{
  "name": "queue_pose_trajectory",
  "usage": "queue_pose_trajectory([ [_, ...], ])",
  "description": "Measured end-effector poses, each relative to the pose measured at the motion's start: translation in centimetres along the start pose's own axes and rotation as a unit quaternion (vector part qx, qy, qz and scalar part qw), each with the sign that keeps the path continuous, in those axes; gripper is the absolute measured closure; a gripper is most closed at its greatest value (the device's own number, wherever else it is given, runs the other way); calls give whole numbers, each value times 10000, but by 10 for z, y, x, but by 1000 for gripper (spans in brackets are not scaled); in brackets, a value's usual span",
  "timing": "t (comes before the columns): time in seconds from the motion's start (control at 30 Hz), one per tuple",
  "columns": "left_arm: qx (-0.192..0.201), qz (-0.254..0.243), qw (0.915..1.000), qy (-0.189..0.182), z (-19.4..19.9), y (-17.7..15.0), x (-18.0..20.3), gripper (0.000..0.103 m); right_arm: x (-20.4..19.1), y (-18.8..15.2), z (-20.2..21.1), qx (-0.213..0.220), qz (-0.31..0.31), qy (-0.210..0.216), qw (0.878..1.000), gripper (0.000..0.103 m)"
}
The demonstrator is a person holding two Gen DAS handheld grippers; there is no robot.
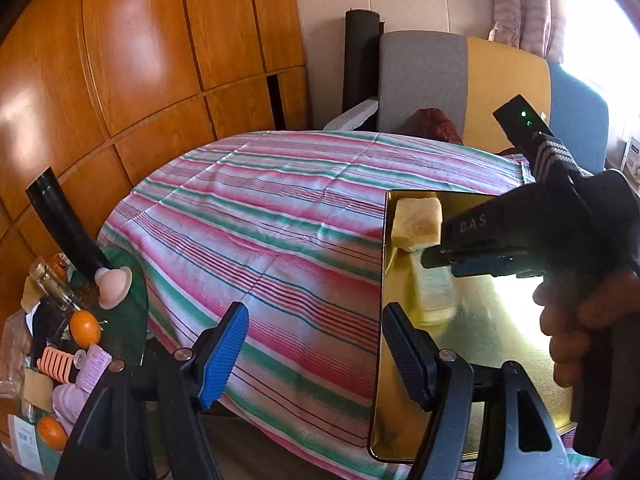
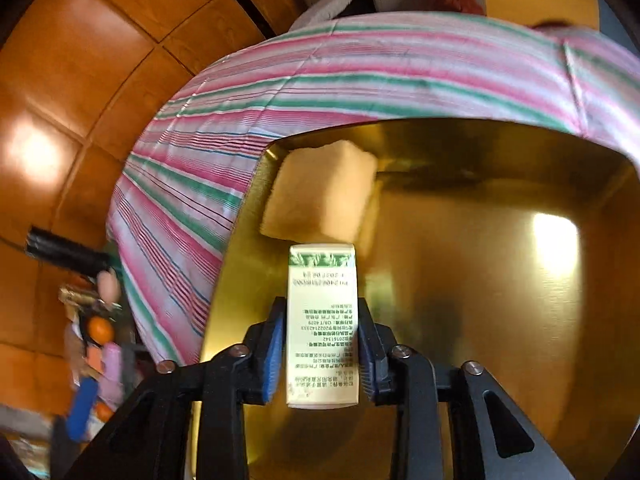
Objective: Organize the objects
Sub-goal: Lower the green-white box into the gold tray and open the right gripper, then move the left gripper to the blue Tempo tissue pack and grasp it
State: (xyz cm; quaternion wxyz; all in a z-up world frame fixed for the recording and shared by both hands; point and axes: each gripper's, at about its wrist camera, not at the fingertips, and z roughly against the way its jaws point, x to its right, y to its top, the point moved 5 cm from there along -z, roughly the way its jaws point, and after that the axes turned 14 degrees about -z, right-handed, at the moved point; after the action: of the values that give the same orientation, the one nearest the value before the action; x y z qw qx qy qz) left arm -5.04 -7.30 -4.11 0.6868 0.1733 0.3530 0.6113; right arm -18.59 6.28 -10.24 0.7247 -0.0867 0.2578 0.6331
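Note:
A shiny gold tray (image 1: 496,332) lies on the striped tablecloth (image 1: 260,216) at the table's near right. A pale yellow spongy block (image 1: 418,224) rests in its far left corner. In the right wrist view my right gripper (image 2: 322,344) is shut on a white box with green print (image 2: 322,320), held over the tray (image 2: 480,288) just in front of the yellow block (image 2: 320,196). The left wrist view shows that gripper (image 1: 438,262) reaching in from the right, the box (image 1: 434,292) blurred below it. My left gripper (image 1: 316,348) stands open with nothing between its fingers, near the tray's left edge.
A low side table (image 1: 120,280) at the left is crowded with oranges (image 1: 85,328), bottles, a pink comb and small packs. A black tube (image 1: 60,224) rises from it. Wooden panels (image 1: 140,80) line the wall. Chairs (image 1: 424,80) stand behind the table.

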Motion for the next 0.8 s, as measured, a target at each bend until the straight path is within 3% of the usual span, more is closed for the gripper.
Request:
queue_pose_trajectory([
  [0.07, -6, 20, 10000, -12, 0, 0, -1, 33, -4, 0, -4, -42, -41, 125, 9999, 66],
  [0.17, 4, 44, 10000, -41, 1, 0, -1, 33, -10, -6, -2, -138, -44, 416, 9990, 56],
  [0.3, 73, 25, 9999, -77, 6, 3, 2, 33, -9, -13, 15, 50, 157, 444, 9989, 53],
  [0.37, 113, 5, 9999, -102, 9, 5, 4, 33, -5, -16, 28, 210, 255, 403, 9986, 46],
  [0.63, 258, -126, 9992, -282, 20, 10, 17, 33, 31, -36, 88, 937, 805, -225, 9921, 31],
  [0.8, 305, -120, 9955, -889, 24, 10, 31, 33, 87, -44, 133, 1315, 815, -663, 9857, 22],
])
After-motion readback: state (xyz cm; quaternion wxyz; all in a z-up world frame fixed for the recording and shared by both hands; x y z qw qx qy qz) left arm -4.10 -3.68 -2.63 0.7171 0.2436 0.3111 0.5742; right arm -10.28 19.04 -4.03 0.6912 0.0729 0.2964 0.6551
